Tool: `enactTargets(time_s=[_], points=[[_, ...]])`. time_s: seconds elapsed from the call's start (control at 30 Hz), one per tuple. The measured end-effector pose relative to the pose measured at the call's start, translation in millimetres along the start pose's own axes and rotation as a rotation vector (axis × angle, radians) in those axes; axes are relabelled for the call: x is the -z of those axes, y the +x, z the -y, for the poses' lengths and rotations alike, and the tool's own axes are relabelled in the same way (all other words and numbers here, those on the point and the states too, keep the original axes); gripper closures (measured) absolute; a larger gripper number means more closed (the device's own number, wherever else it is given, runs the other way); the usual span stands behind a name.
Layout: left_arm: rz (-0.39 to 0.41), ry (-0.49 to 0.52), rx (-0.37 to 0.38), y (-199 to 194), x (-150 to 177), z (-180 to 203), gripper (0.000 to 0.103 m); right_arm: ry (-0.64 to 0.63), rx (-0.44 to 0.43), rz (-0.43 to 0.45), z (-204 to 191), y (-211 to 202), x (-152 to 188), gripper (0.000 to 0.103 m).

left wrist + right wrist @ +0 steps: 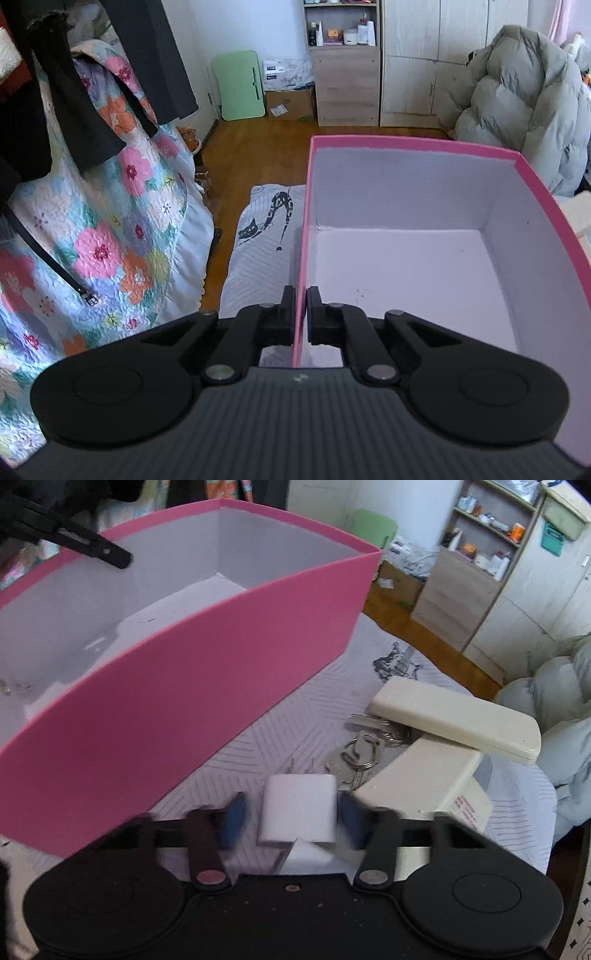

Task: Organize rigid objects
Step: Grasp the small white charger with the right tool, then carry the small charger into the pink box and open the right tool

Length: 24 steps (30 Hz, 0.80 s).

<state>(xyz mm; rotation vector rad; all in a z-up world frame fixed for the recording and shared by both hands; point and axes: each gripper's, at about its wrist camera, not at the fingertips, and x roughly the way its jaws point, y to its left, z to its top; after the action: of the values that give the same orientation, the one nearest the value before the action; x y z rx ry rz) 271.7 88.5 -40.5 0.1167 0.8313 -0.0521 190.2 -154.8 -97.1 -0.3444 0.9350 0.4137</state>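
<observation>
A pink box [406, 142] with a pale bare inside stands on a grey printed cloth. My left gripper [301, 291] is shut on its left wall, one finger on either side. In the right wrist view the pink box [184, 686] fills the left, and a left-gripper finger [110, 554] shows at its far rim. My right gripper [291, 814] straddles a white charger plug [299, 808]. The right pad is at the plug's side and the left pad stands a little off it. Beyond lie a bunch of keys [360, 753], a cream slab-shaped device [454, 716] and a white block [424, 786] under it.
A floral quilt [110, 221] and dark clothes hang at the left. A grey puffer jacket [517, 110] lies at the right. Across the wooden floor stand a shelf cabinet [347, 85], a green folding table [240, 85] and a cardboard box [290, 105].
</observation>
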Motion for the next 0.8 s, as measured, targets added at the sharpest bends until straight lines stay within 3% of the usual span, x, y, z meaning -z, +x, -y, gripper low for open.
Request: enactTargets(time_s=[0.37, 0.5, 0.63, 0.8], points=[[-0.014, -0.116, 0.075, 3, -2, -18, 0.099, 0.23, 0.004, 0.193, 12, -43, 0, 0.055], [-0.004, -0.095, 0.064, 0, 0, -13, 0.1, 0.287, -0.012, 0.304, 14, -81, -16, 0.055], [0.006, -0.104, 0.066, -2, 1, -16, 0.1, 0.325, -0.188, 0.398, 5, -109, -57, 0.055], [0.019, -0.097, 0.058, -3, 1, -16, 0.099, 0.474, -0.468, 0.24, -9, -63, -114, 0.055]])
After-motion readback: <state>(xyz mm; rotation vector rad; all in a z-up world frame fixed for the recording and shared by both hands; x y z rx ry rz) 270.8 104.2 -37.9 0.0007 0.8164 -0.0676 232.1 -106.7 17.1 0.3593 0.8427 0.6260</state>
